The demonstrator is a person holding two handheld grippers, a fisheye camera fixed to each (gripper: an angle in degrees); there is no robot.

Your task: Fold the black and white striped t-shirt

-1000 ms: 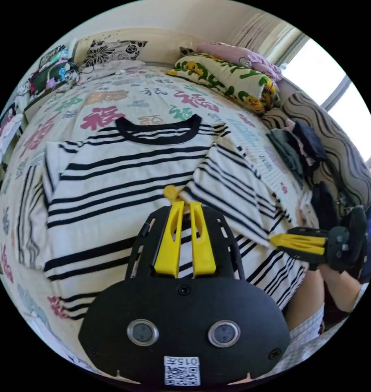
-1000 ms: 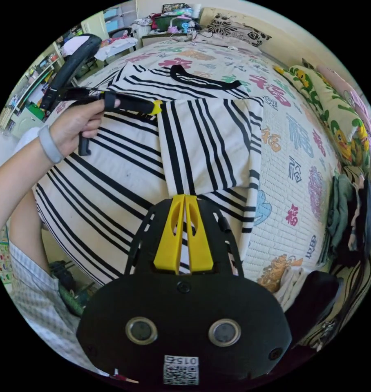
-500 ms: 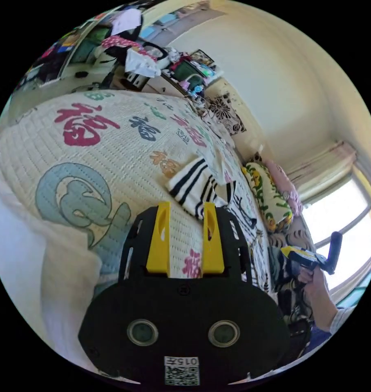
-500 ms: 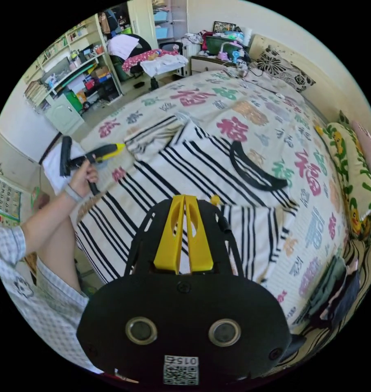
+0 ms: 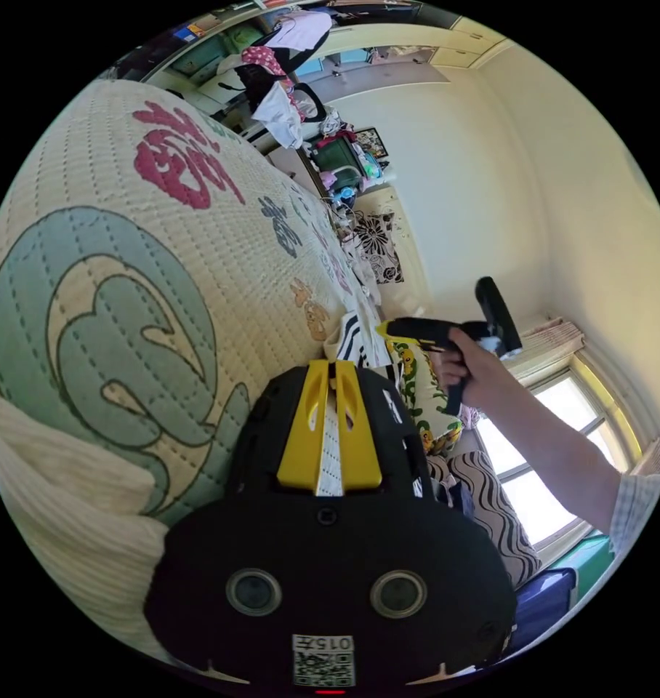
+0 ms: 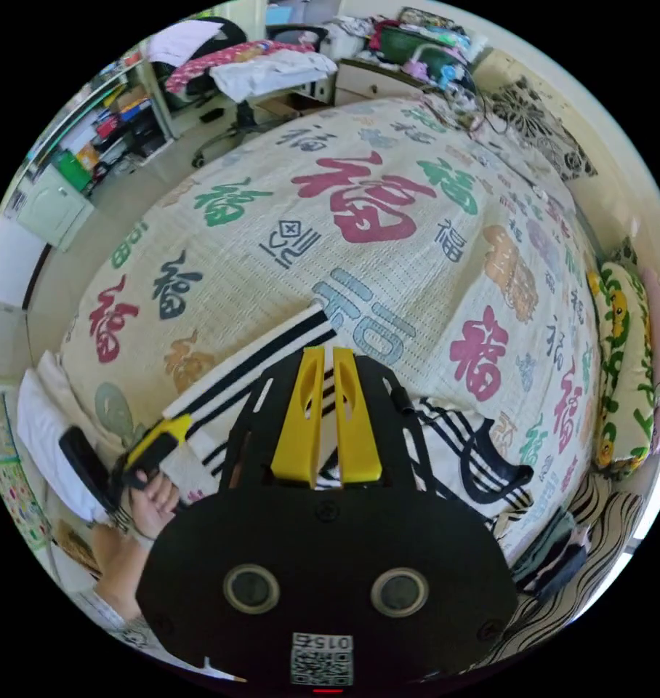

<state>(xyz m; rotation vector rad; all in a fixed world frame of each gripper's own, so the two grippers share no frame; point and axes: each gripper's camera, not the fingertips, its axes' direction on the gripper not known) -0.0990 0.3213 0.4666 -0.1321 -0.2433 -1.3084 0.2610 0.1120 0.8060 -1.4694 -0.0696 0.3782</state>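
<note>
The black and white striped t-shirt [image 6: 257,356] lies on the printed quilt, its black collar [image 6: 490,465] to the right of my jaws. My right gripper [image 6: 328,352] is shut on the shirt's striped edge, with cloth showing in the narrow gap. In the same view a hand holds my left gripper [image 6: 177,425] pinched on the shirt's white edge at lower left. In the left gripper view my left gripper [image 5: 331,366] is shut on white cloth, low against the quilt. Beyond it the right gripper [image 5: 382,329], held by a hand, meets a striped fold of the shirt [image 5: 353,340].
The quilt [image 6: 388,182] covers a wide bed. A duck-print pillow [image 6: 621,349] and a floral pillow [image 6: 541,123] lie along the far side. Folded dark clothes [image 6: 555,538] sit at the bed's right edge. A cluttered desk and chair [image 6: 257,65] stand beyond the bed.
Both grippers have gone to the shirt's other side. The left one, open half a second ago, has shut on the shirt's edge; the right one now grips the striped edge further along.
</note>
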